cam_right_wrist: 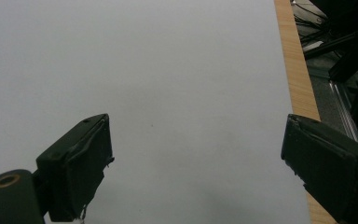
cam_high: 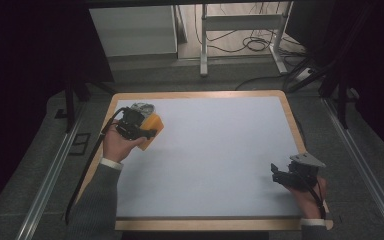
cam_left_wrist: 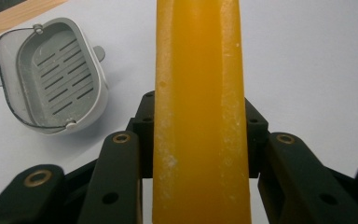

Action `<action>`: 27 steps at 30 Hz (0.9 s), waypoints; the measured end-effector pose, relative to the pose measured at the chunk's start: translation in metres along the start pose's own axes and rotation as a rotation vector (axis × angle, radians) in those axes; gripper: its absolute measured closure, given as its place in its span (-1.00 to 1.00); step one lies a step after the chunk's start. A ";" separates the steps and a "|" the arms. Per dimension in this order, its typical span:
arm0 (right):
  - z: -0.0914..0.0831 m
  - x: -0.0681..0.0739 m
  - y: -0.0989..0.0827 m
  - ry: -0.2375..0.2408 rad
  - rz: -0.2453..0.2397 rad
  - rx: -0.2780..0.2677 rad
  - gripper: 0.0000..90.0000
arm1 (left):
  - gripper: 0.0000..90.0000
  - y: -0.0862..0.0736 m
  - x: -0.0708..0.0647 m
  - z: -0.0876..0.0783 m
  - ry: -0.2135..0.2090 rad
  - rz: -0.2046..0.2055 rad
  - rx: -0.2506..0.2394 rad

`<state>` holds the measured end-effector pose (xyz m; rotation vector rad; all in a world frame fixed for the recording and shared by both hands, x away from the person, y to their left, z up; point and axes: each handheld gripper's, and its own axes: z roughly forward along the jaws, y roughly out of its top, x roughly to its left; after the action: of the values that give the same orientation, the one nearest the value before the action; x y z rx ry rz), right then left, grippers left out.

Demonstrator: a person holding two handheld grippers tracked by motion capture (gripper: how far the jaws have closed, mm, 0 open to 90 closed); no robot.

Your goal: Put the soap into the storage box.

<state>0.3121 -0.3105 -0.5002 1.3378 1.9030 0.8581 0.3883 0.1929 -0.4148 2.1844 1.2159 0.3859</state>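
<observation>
Jaws of the left gripper (cam_left_wrist: 200,140) clamp an unlabelled orange block (cam_left_wrist: 200,112); the right gripper's (cam_right_wrist: 196,163) stand apart.

The left gripper (cam_left_wrist: 200,154) clamped an upright orange block (cam_left_wrist: 199,112); a grey slotted tray (cam_left_wrist: 51,77) lay at ten o'clock.

The high view is looking down from the near side; both gripper views are sitting close, sharing the white tabletop (cam_high: 215,155).
</observation>
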 end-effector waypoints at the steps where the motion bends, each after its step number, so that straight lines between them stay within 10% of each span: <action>1: 0.000 0.000 0.000 0.001 0.001 0.001 -0.80 | 0.36 0.001 0.002 0.000 0.003 -0.003 -0.003; 27: 0.001 0.000 -0.001 -0.004 0.000 0.000 -0.80 | 0.36 0.018 0.026 0.006 0.039 -0.065 -0.023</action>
<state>0.3124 -0.3108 -0.5011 1.3384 1.8998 0.8548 0.4177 0.2056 -0.4092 2.1212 1.2946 0.4150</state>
